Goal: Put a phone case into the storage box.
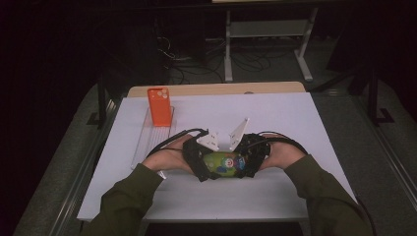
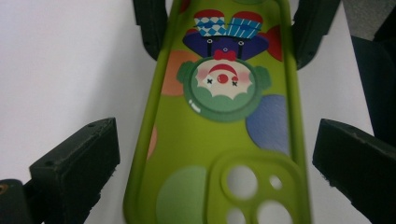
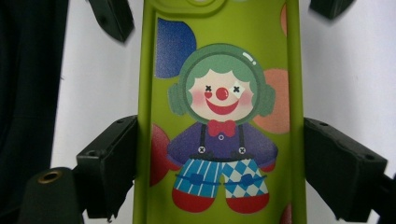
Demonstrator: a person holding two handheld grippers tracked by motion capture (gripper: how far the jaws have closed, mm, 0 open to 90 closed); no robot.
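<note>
A lime-green phone case [image 1: 225,163] printed with a clown lies level between both grippers near the table's front middle. My right gripper [image 3: 219,163] comes in from the right, and its black jaws touch both long edges of the case [image 3: 219,70] at the clown's legs. My left gripper [image 2: 215,158] faces it from the left at the camera-cutout end of the case [image 2: 224,140], with a narrow gap on each side of its jaws. In the high view the left gripper [image 1: 211,164] and the right gripper [image 1: 241,163] nearly meet over the case.
An orange phone case [image 1: 159,105] stands upright at the far end of a clear ribbed tray [image 1: 152,135], left of the hands. The white table top [image 1: 285,118] spreads bare to the right and behind. A wooden strip [image 1: 216,89] lines its far edge.
</note>
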